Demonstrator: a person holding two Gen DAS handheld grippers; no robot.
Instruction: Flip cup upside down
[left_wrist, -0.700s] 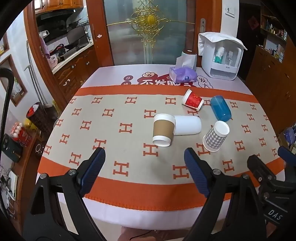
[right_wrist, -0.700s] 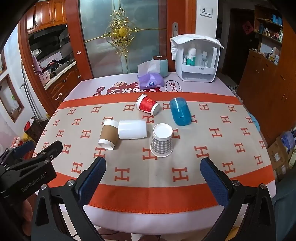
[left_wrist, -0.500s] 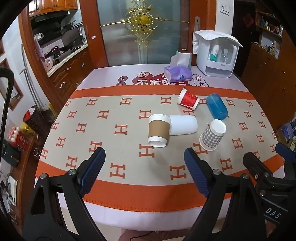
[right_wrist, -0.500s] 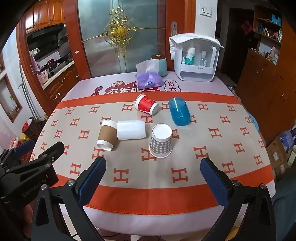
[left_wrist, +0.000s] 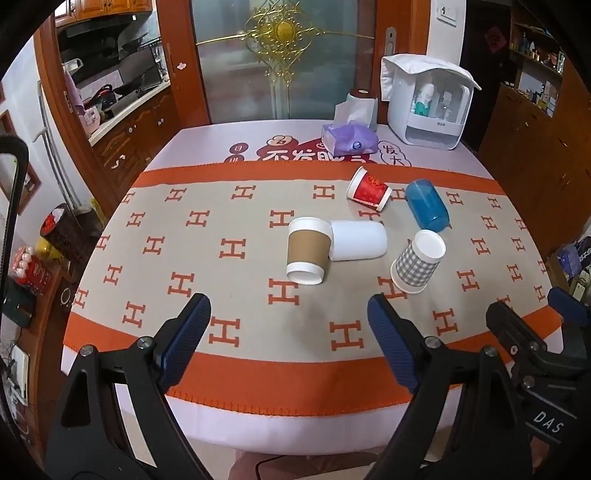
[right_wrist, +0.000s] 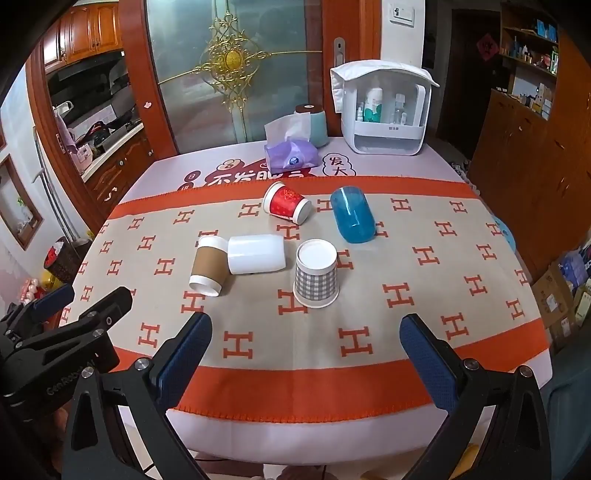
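Left wrist view shows both wide-open grippers, left gripper and right gripper, pulled back slightly from the table's near edge, empty, while the checked cup already stands inverted right of centre, suggesting the flip is done.

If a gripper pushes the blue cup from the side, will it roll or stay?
The blue cup lies on its side on the cloth, so it would probably roll. It looks like smooth translucent plastic, likely stiff and maybe slippery. It touches nothing, so nothing would stop it.

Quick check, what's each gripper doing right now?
Left gripper: open, holding nothing, short of the cups.
Right gripper: open, holding nothing, short of the checked cup.
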